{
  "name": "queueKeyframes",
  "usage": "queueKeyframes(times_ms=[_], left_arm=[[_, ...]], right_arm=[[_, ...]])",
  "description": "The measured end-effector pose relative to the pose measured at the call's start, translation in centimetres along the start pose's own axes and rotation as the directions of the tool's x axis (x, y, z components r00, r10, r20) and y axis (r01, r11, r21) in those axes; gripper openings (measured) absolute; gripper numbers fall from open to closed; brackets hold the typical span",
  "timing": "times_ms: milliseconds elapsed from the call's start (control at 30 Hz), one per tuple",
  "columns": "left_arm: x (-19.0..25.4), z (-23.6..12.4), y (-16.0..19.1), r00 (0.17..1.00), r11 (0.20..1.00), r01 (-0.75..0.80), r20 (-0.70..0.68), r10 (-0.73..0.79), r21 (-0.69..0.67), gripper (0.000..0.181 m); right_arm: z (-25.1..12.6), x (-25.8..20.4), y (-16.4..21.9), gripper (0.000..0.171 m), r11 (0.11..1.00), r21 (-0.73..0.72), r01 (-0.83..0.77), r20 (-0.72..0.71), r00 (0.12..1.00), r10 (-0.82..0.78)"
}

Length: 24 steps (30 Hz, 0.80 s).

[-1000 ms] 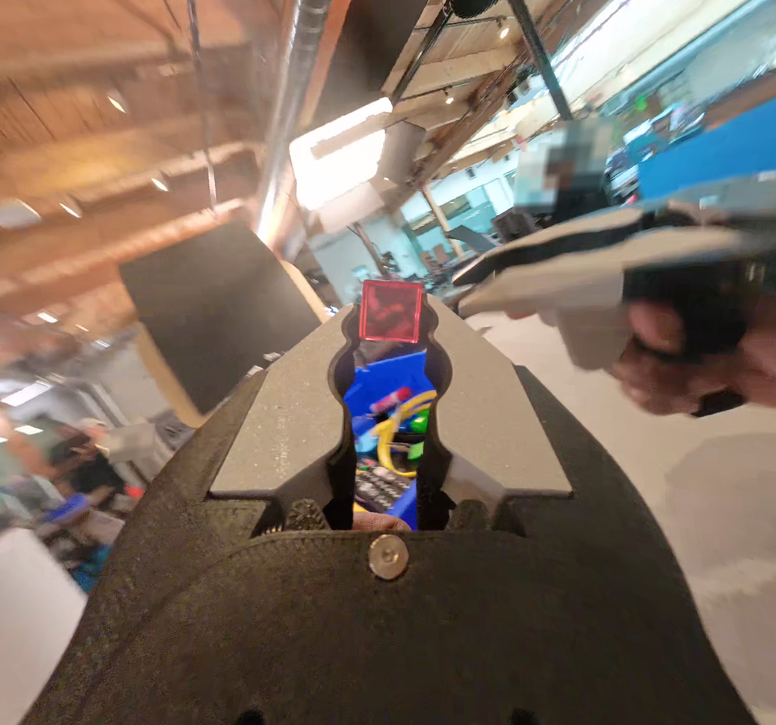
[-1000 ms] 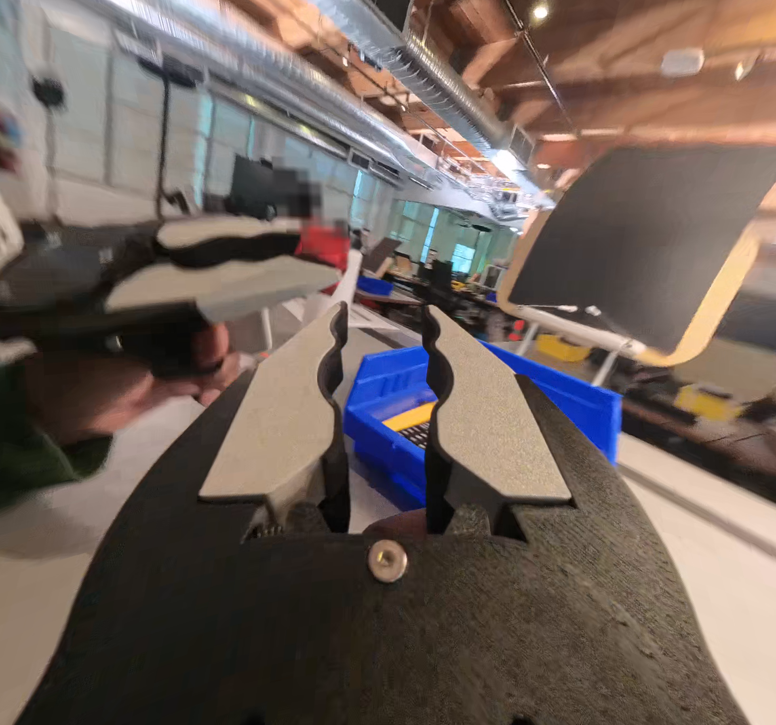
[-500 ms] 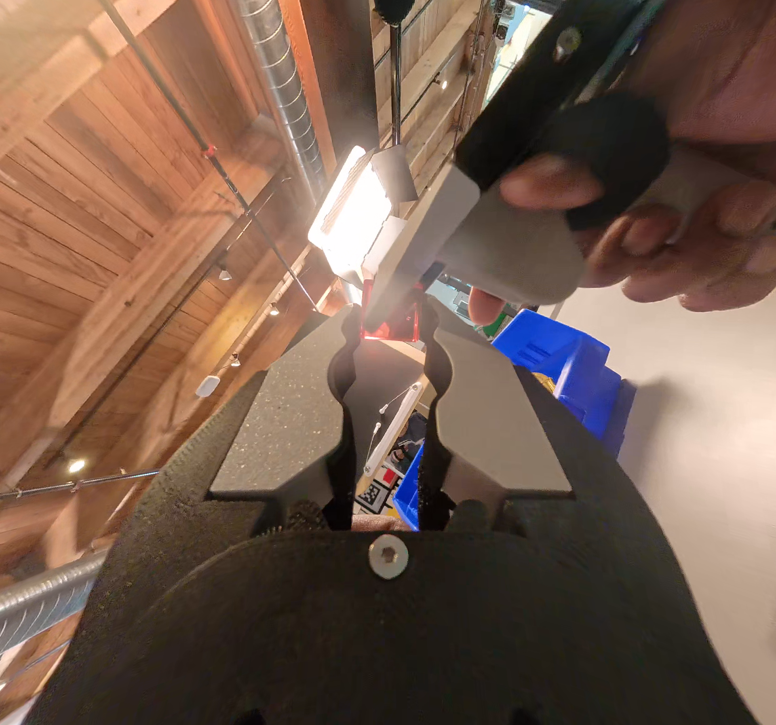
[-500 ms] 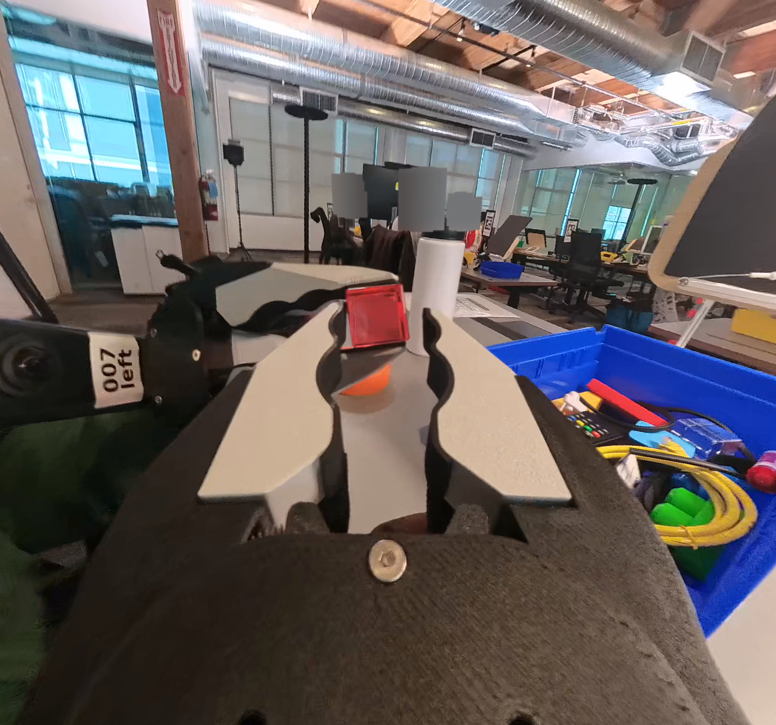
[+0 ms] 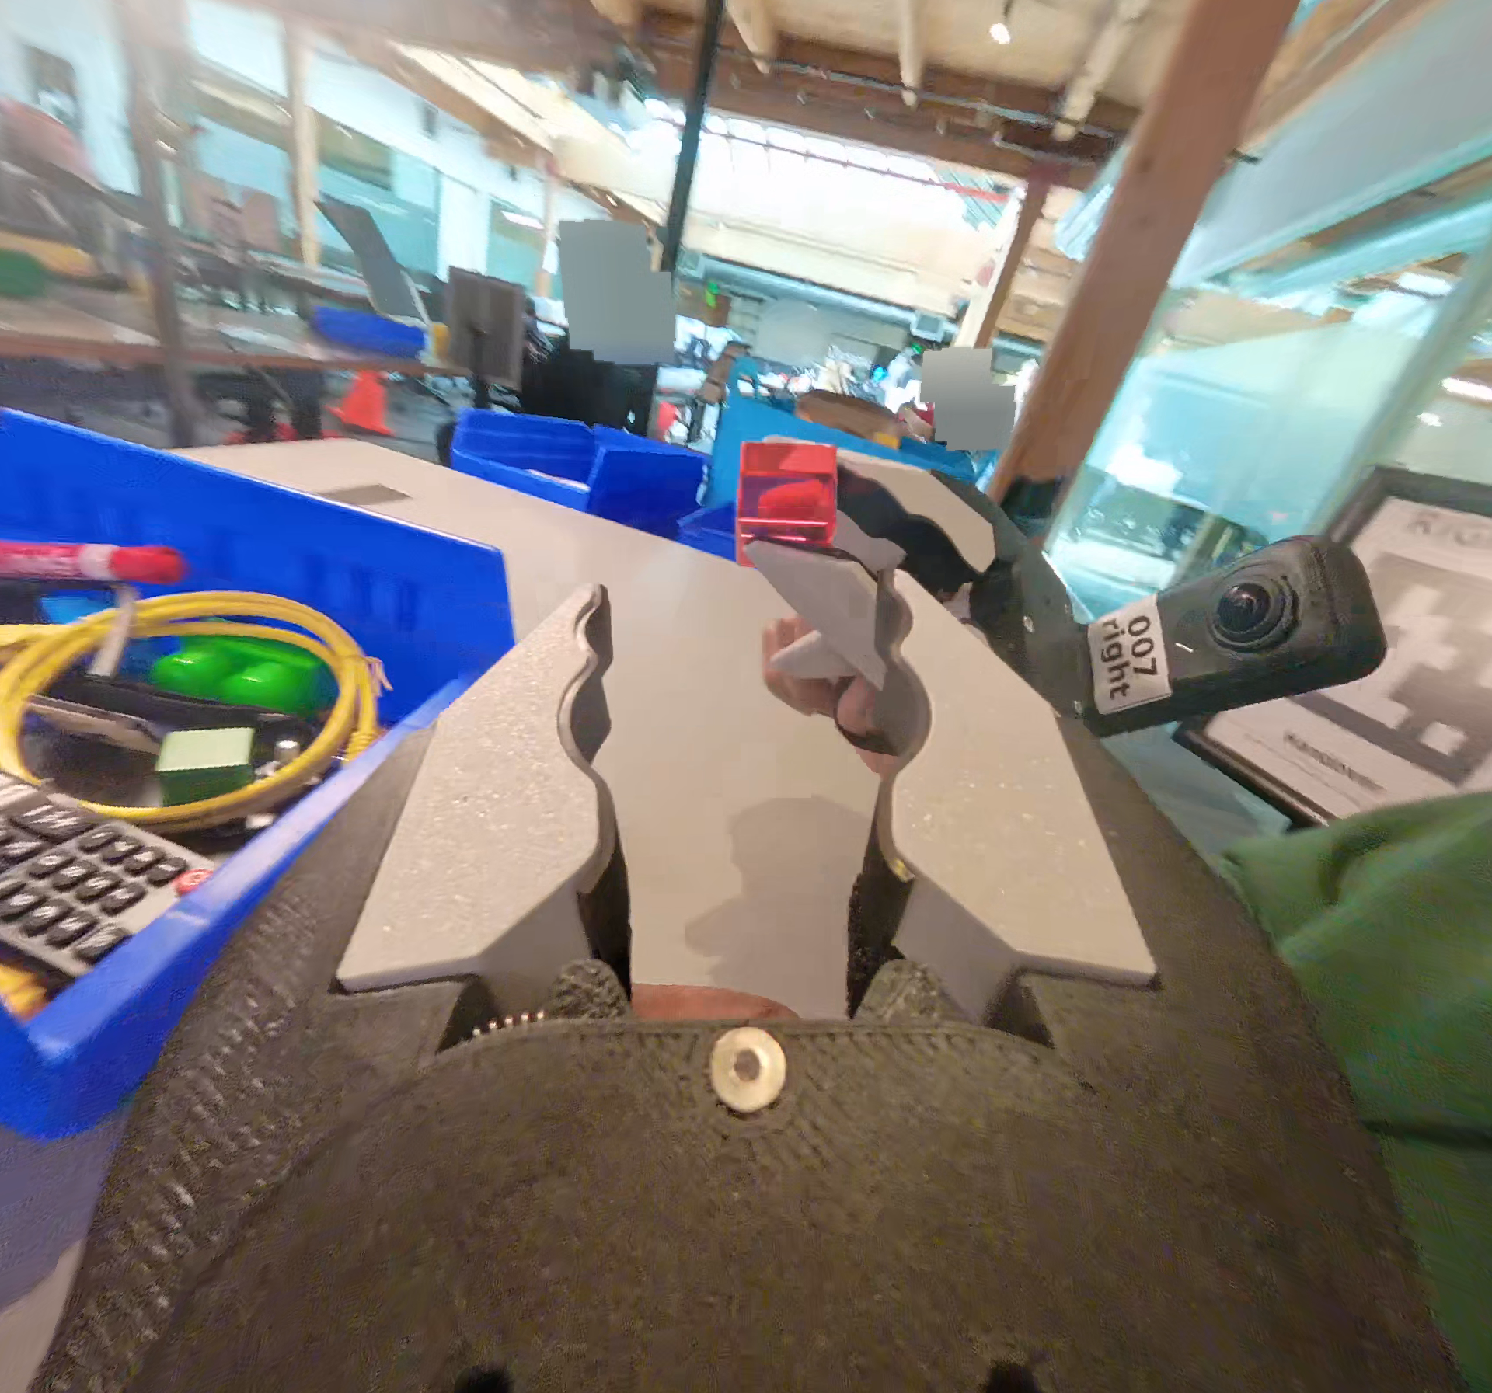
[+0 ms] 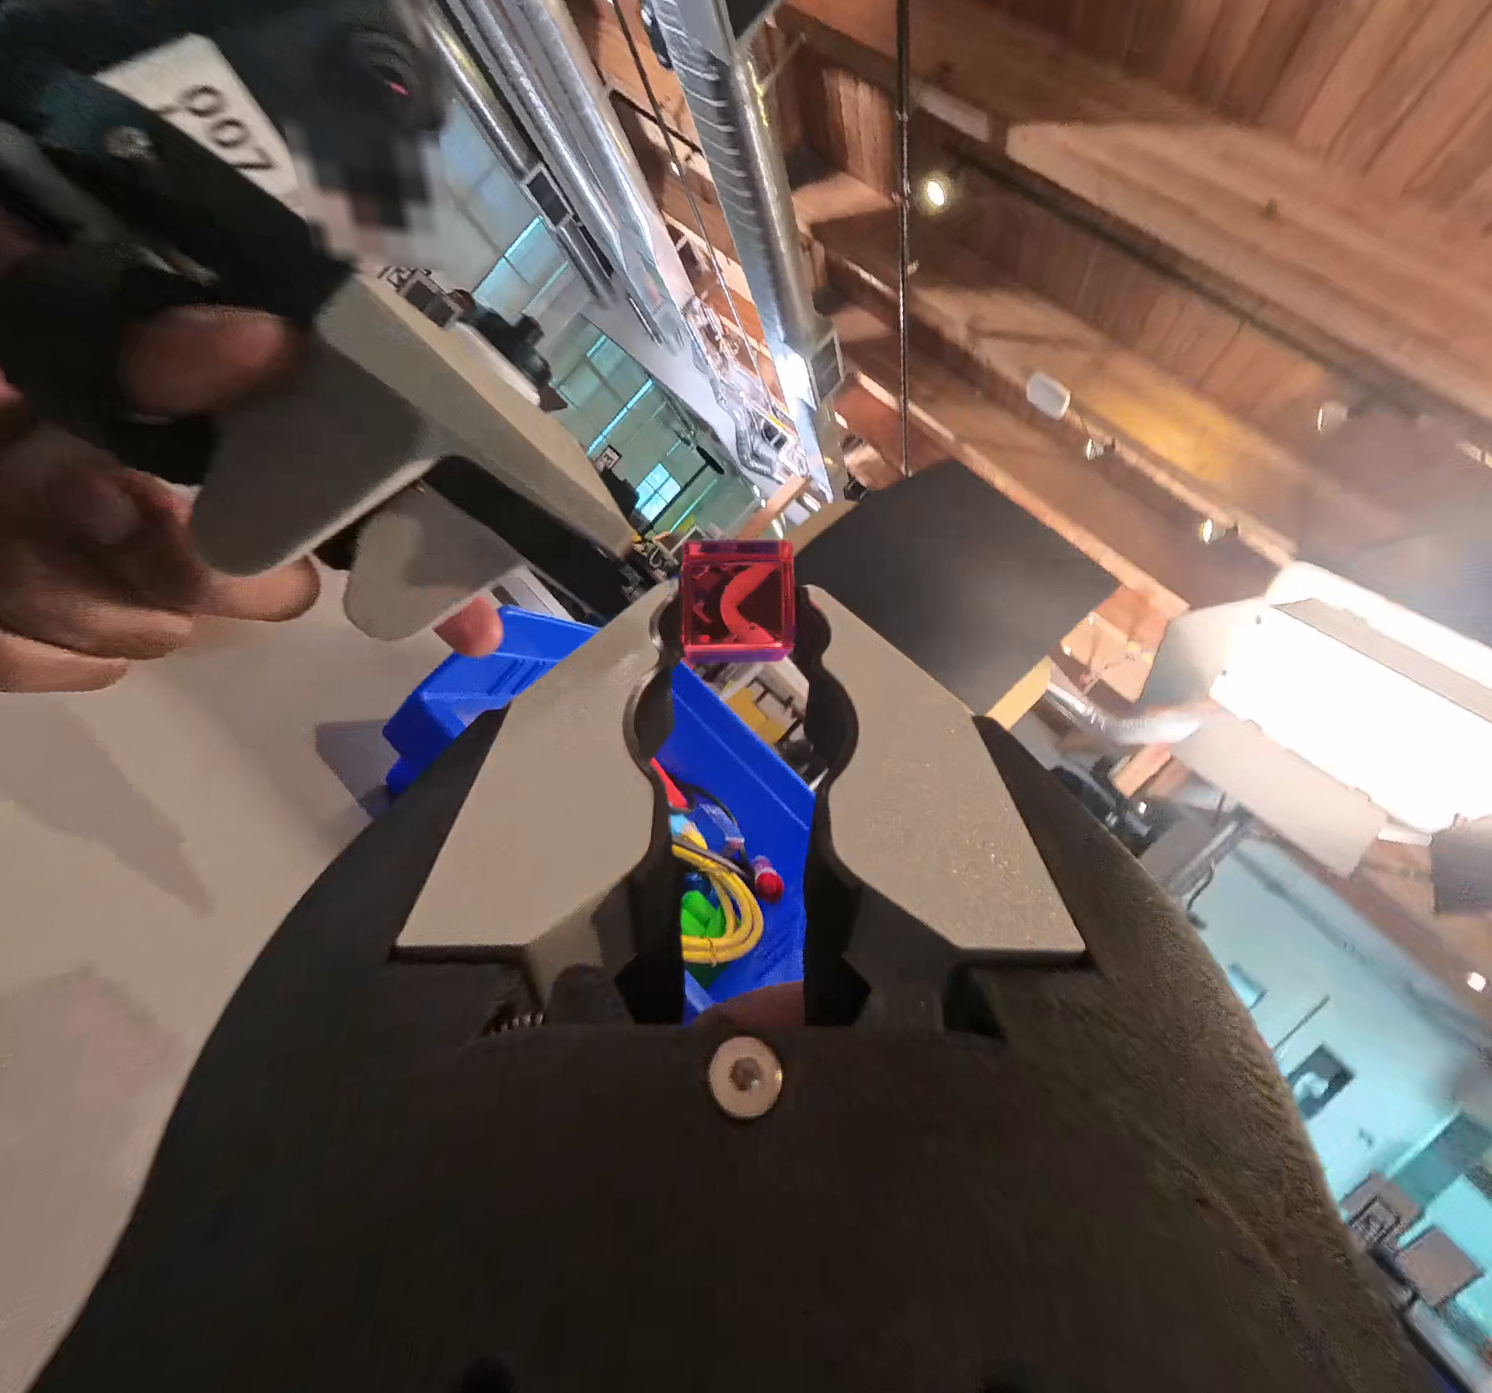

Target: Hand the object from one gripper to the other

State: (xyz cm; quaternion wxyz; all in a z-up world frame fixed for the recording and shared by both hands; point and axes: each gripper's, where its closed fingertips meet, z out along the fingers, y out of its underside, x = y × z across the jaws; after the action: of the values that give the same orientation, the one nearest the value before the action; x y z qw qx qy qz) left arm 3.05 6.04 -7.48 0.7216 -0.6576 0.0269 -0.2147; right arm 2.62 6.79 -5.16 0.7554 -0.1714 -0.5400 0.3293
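Observation:
A clear red cube (image 6: 736,599) sits between the tips of my right gripper (image 6: 736,612), which is shut on it. In the left wrist view the same cube (image 5: 785,503) shows held at the tips of the right gripper (image 5: 795,527), just ahead of and to the right of my own fingers. My left gripper (image 5: 743,612) is open and empty, its jaws wide apart over the grey table. In the right wrist view the left gripper (image 6: 452,515) is at the upper left, apart from the cube.
A blue bin (image 5: 266,547) with a yellow cable, green blocks, a red marker and a calculator stands at the left on the grey table (image 5: 727,708). More blue bins (image 5: 581,466) stand farther back. A wooden post (image 5: 1154,168) rises at the right. My left and right fingertips are right by each other.
The red cube has passed from my left gripper to my right. The left gripper has opened and drawn back; the right has closed on the cube and tilted upward.

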Motion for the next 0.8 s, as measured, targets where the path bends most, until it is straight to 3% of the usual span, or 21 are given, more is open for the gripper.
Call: queueKeyframes(times_ms=[100, 167, 200, 267, 333, 467, 600, 700, 800], left_arm=[[0.6, 0.6, 0.5, 0.999, 0.999, -0.032, -0.004, 0.032, -0.018, 0.062], [1.6, 0.6, 0.9, 0.996, 0.998, -0.06, -0.062, 0.058, -0.031, 0.033], [1.5, 0.5, 0.8, 0.996, 0.997, -0.076, -0.054, 0.074, -0.028, 0.03], [1.0, 0.4, 0.8, 0.988, 0.987, -0.153, -0.012, 0.152, -0.042, 0.028], [0.7, 0.4, 0.3, 0.965, 0.966, -0.257, 0.051, 0.258, -0.03, 0.028], [-0.8, -0.8, -2.5, 0.788, 0.831, -0.556, 0.3, 0.538, -0.027, 0.027], [-1.2, -1.9, -4.4, 0.565, 0.668, -0.741, 0.473, 0.676, -0.069, 0.027], [-0.3, -1.6, -4.0, 0.364, 0.489, -0.858, 0.484, 0.795, -0.159, 0.027], [0.6, -0.8, -3.0, 0.228, 0.356, -0.908, 0.453, 0.862, -0.22, 0.027]], right_arm=[[-0.1, -2.0, -0.8, 0.027, 0.994, 0.038, 0.101, 0.049, 0.993, -0.103], [0.1, -2.3, -0.8, 0.027, 0.987, 0.034, 0.154, 0.033, 0.987, -0.155], [0.1, -2.3, -0.7, 0.029, 0.988, 0.031, 0.152, 0.032, 0.988, -0.153], [0.4, -2.4, -0.4, 0.029, 0.998, 0.015, 0.064, 0.068, 0.996, -0.065], [0.5, -2.2, -0.2, 0.04, 0.997, -0.003, -0.083, 0.124, 0.989, 0.083], [0.1, -0.9, -0.4, 0.05, 0.901, -0.02, -0.433, 0.217, 0.878, 0.426], [-0.4, 0.4, -0.9, 0.051, 0.609, -0.074, -0.789, 0.343, 0.554, 0.759], [-0.8, -0.3, -1.0, 0.054, 0.485, -0.148, -0.862, 0.401, 0.396, 0.826], [-0.9, -1.6, -1.4, 0.054, 0.47, -0.196, -0.861, 0.437, 0.352, 0.828]])
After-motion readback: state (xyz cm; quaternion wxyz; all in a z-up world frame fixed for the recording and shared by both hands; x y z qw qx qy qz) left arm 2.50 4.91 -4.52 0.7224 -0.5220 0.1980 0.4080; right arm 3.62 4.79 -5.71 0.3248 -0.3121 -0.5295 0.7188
